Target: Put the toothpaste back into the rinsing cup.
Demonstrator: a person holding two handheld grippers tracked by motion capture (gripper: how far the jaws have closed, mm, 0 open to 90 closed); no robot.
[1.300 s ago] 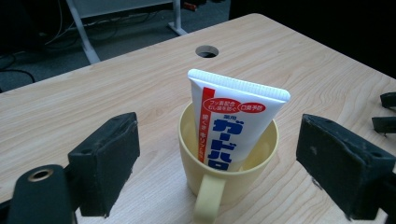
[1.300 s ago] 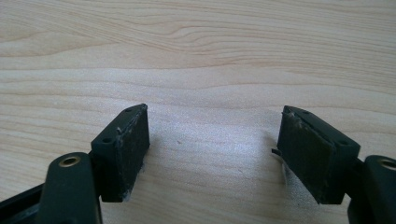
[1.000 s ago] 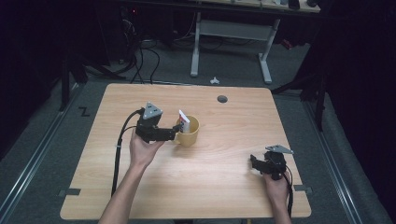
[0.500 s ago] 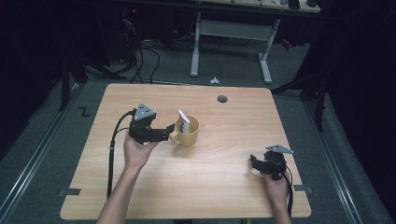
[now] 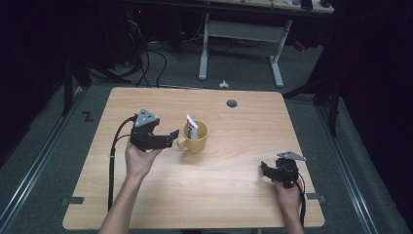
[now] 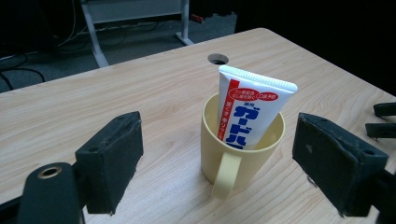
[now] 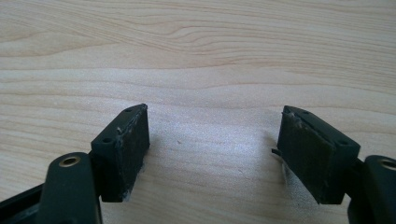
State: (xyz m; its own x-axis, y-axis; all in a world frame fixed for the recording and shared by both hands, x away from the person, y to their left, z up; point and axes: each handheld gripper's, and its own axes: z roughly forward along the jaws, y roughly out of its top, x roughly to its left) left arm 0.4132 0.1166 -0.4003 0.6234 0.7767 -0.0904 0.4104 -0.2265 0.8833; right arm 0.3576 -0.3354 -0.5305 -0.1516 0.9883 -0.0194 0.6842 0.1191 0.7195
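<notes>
The mug, yellow and upright, stands on the wooden table a little left of its middle, its handle turned toward the left gripper. In the high view we see a tube of toothpaste leaning inside the mug, but its print is too small to read there. The left gripper view brings it close: we see a white tube with a red stripe and blue lettering, its crimped end sticking up past the rim of the mug, and the handle pointing straight at the camera. In that view the left gripper has its 2 jaws spread wide on either side of the mug, touching nothing. The high view shows it just beside the handle, held in the person's left hand.

The right gripper sits near the table's front right corner, well apart from the mug. In the right gripper view we see the right gripper released too, its 2 jaws parted over bare wood grain with nothing between them. The left gripper view also catches 2 black jaw tips at its right edge.
</notes>
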